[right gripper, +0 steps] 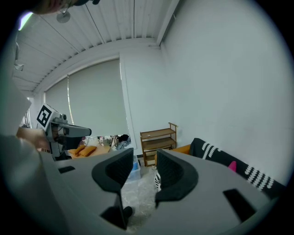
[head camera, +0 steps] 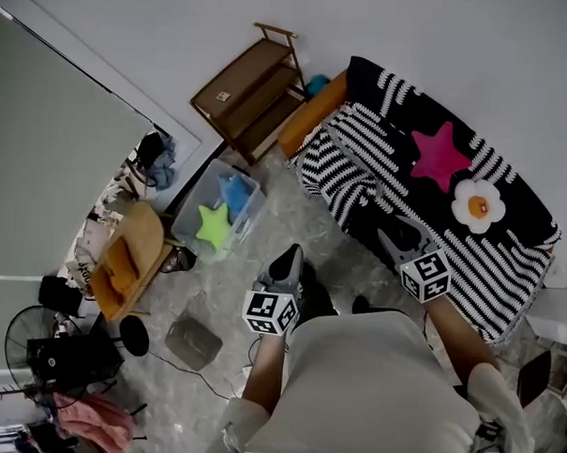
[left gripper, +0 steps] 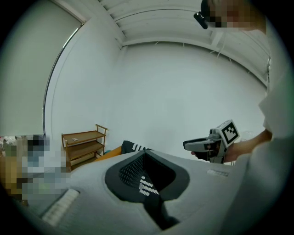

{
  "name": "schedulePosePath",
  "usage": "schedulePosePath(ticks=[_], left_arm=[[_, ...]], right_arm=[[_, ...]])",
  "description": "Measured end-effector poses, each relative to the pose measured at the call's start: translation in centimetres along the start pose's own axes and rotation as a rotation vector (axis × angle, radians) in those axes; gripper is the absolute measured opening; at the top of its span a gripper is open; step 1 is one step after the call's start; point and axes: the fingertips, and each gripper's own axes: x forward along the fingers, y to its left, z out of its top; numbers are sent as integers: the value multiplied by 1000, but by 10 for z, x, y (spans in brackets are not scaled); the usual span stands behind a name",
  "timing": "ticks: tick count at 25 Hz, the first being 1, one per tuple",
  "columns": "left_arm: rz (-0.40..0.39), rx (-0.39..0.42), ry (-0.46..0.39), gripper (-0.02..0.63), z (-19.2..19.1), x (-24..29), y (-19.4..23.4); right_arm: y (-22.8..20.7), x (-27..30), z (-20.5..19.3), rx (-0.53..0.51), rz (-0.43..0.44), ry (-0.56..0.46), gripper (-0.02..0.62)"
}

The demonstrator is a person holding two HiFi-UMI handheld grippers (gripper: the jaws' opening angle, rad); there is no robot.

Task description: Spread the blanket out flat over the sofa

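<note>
A black-and-white striped blanket (head camera: 425, 199) with a pink star and a white flower lies spread over the orange sofa (head camera: 312, 119) at the upper right of the head view. A corner of the blanket (right gripper: 216, 153) also shows in the right gripper view. My right gripper (head camera: 390, 227) hovers just above the blanket's front edge, jaws apart and empty; my right gripper (right gripper: 143, 160) shows only floor in its gap. My left gripper (head camera: 291, 254) is held over the floor left of the sofa, and in its own view this left gripper (left gripper: 145, 155) has its jaws together, holding nothing.
A wooden shelf (head camera: 252, 88) stands against the wall left of the sofa. A clear plastic bin (head camera: 218, 213) with toys sits on the floor, and a wooden chair (head camera: 132, 256) stands beyond it. A fan (head camera: 35, 337) and clutter fill the far left.
</note>
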Motion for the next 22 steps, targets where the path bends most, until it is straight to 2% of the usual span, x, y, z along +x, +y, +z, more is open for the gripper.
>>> schedulePosePath(ticks=[12, 22], left_arm=[[-136, 26, 66, 18, 25, 74, 122], [-261, 25, 148, 18, 14, 126, 199]], right_arm=[[-16, 108, 19, 61, -148, 38, 160], [-24, 171, 19, 92, -276, 116, 160]])
